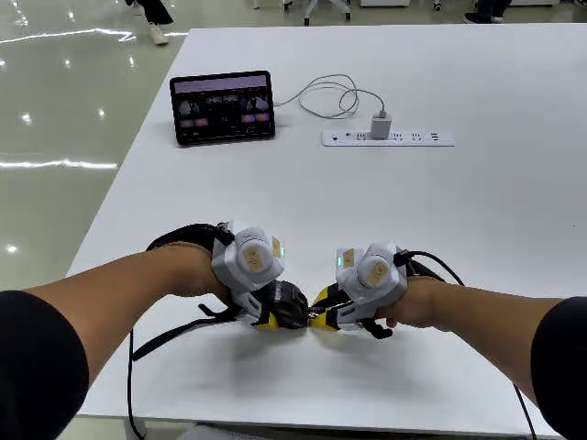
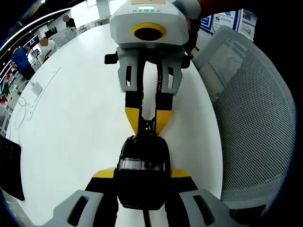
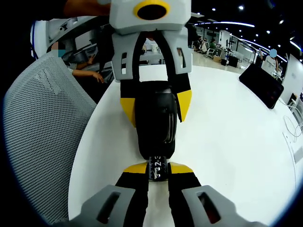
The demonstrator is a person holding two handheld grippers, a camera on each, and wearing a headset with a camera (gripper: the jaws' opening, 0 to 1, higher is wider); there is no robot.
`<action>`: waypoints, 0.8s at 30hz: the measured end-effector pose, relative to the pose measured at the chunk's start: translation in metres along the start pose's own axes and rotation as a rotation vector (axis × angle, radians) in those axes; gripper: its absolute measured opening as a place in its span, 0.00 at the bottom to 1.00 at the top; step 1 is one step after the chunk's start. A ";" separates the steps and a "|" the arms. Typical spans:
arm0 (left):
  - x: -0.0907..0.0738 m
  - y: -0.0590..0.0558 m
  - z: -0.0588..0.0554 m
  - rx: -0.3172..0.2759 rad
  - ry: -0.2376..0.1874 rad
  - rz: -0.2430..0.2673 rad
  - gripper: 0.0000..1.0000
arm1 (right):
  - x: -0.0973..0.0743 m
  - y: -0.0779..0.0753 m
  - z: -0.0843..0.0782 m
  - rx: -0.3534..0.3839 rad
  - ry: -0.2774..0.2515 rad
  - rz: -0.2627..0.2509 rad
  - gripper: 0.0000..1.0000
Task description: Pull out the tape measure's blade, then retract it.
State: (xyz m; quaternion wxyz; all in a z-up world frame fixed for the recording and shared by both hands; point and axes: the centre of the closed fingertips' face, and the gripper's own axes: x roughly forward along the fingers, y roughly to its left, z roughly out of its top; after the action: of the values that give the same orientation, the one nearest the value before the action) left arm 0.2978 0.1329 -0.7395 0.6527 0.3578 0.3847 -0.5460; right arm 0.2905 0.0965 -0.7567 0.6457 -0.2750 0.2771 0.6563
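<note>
A black tape measure (image 1: 290,304) rests low over the white table (image 1: 385,211) near its front edge. My left gripper (image 1: 271,317) is shut on its case. In the left gripper view the case (image 2: 143,172) sits between my yellow-tipped jaws, and the right gripper (image 2: 148,121) faces me, pinching the blade's end. In the right gripper view my right gripper (image 3: 157,170) is shut on a short stretch of numbered blade (image 3: 157,166) just outside the case (image 3: 156,118). The two grippers stand almost tip to tip.
A tablet (image 1: 223,106) stands at the back left. A white power strip (image 1: 387,137) with a charger and looped cable lies at the back centre. A grey mesh chair (image 2: 255,118) stands just past the table's front edge.
</note>
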 end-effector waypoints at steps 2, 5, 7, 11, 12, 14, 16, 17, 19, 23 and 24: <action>0.000 0.000 0.000 -0.001 0.000 0.003 0.34 | -0.002 0.000 -0.002 -0.002 0.006 0.001 0.10; 0.000 0.000 0.000 -0.002 -0.001 0.006 0.34 | -0.005 0.000 -0.006 0.004 0.013 0.001 0.10; 0.000 0.000 0.000 -0.001 0.000 0.006 0.34 | -0.006 0.000 -0.008 0.003 0.016 0.000 0.10; 0.000 0.000 0.001 -0.003 0.001 0.007 0.34 | -0.009 0.000 -0.011 0.007 0.021 -0.005 0.10; 0.000 0.000 0.000 -0.003 0.001 0.008 0.34 | -0.010 0.000 -0.012 0.006 0.021 -0.007 0.10; 0.000 0.000 0.000 -0.002 0.002 0.009 0.34 | -0.011 0.000 -0.013 0.008 0.023 -0.008 0.10; 0.000 0.000 0.000 -0.002 0.002 0.010 0.34 | -0.013 0.000 -0.015 0.013 0.024 -0.011 0.10; 0.000 0.000 0.000 -0.002 0.002 0.010 0.34 | -0.013 -0.001 -0.016 0.014 0.025 -0.012 0.10; 0.000 0.000 0.000 -0.001 0.002 0.010 0.34 | -0.015 0.000 -0.017 0.014 0.028 -0.013 0.10; 0.000 0.000 0.000 -0.001 0.002 0.010 0.34 | -0.017 -0.001 -0.020 0.016 0.032 -0.017 0.10; 0.000 0.000 0.000 -0.001 0.002 0.011 0.34 | -0.018 -0.001 -0.021 0.016 0.033 -0.018 0.10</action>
State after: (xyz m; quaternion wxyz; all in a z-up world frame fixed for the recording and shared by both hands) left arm 0.2976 0.1328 -0.7393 0.6554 0.3603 0.3835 -0.5418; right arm 0.2918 0.0692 -0.7581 0.6492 -0.2831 0.2904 0.6435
